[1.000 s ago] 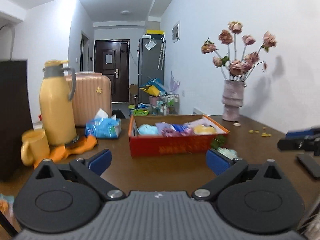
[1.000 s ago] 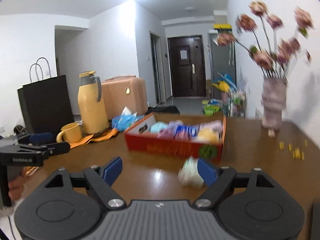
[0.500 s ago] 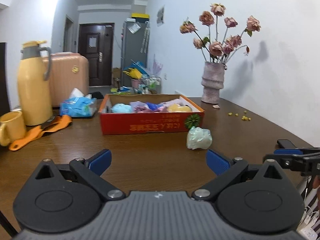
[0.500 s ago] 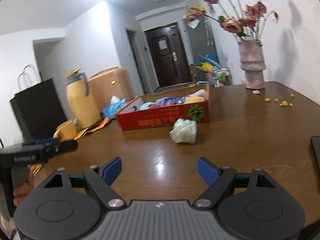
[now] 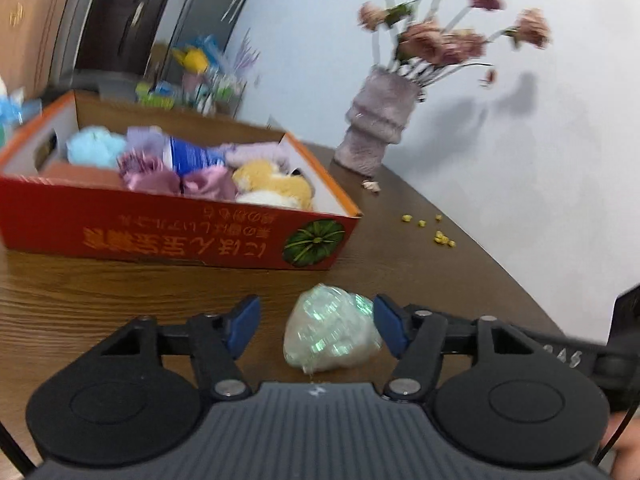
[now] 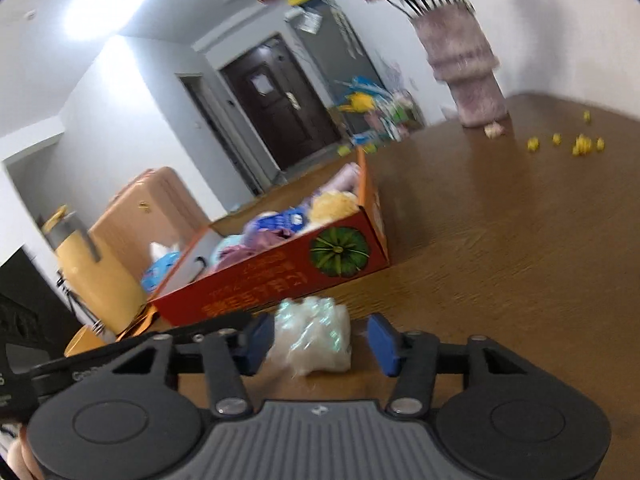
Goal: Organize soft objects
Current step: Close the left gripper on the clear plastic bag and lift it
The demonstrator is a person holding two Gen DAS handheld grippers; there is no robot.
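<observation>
A pale shiny green-white soft bundle (image 5: 330,330) lies on the wooden table (image 5: 120,300) in front of a red cardboard box (image 5: 168,228). The box holds several soft items, among them a yellow plush (image 5: 276,188). My left gripper (image 5: 314,326) is open with the bundle between its blue pads, close to the right pad. In the right wrist view the bundle (image 6: 310,336) also sits between the open pads of my right gripper (image 6: 316,340), by its left pad. The box (image 6: 280,268) stands just behind. Both grippers straddle the same bundle.
A pinkish vase (image 5: 376,128) of dried flowers stands at the back right near the wall, with small yellow crumbs (image 5: 438,236) on the table. A yellow thermos (image 6: 92,268), a yellow mug (image 6: 82,340) and a peach suitcase (image 6: 152,216) are to the left.
Both grippers have moved forward and down to the bundle, which now lies between their pads. Both views are tilted and blurred by motion.
</observation>
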